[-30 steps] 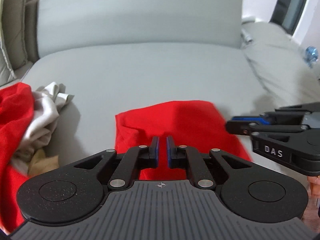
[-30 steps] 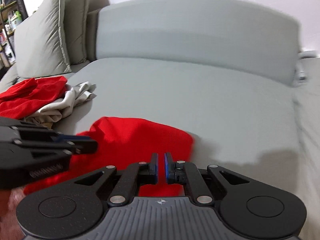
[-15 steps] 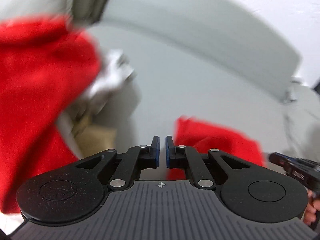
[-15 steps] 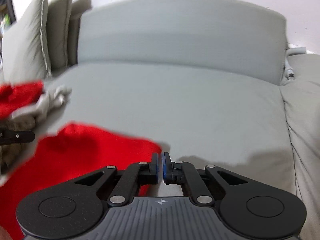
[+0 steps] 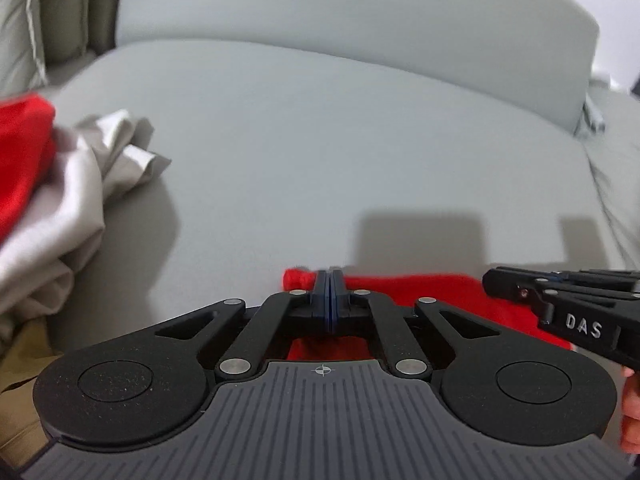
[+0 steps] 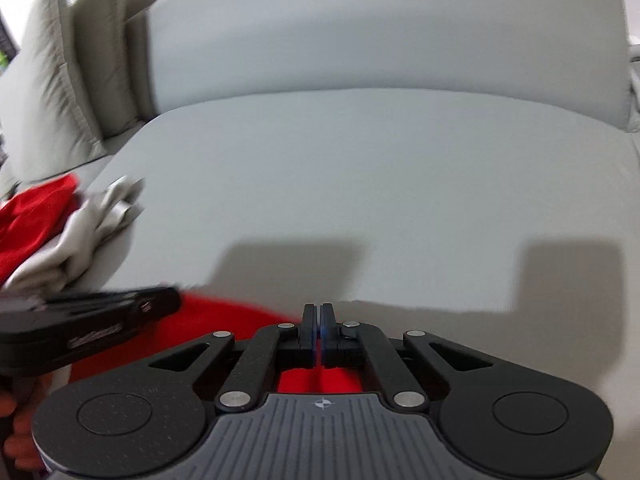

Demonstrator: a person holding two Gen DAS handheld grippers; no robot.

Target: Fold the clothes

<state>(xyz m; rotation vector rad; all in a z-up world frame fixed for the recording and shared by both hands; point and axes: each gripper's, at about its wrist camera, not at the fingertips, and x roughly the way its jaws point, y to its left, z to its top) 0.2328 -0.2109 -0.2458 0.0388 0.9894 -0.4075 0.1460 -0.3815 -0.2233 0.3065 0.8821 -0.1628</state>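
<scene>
A red garment (image 5: 420,292) hangs between both grippers above the grey sofa seat (image 5: 320,140). My left gripper (image 5: 330,276) is shut on its left top edge. My right gripper (image 6: 318,310) is shut on its right top edge; the red garment (image 6: 240,320) shows below and left of it. In the left wrist view the right gripper (image 5: 492,280) comes in from the right. In the right wrist view the left gripper (image 6: 172,300) comes in from the left. Most of the garment is hidden under the gripper bodies.
A pile of clothes lies at the left: a red piece (image 5: 20,152), a pale grey piece (image 5: 80,184) and a tan piece (image 5: 20,364). Cushions (image 6: 52,92) stand at the back left. The sofa backrest (image 6: 380,32) runs behind the seat.
Both grippers have closed fully on the red garment's edge and lifted it off the seat. The left gripper swung left and back.
</scene>
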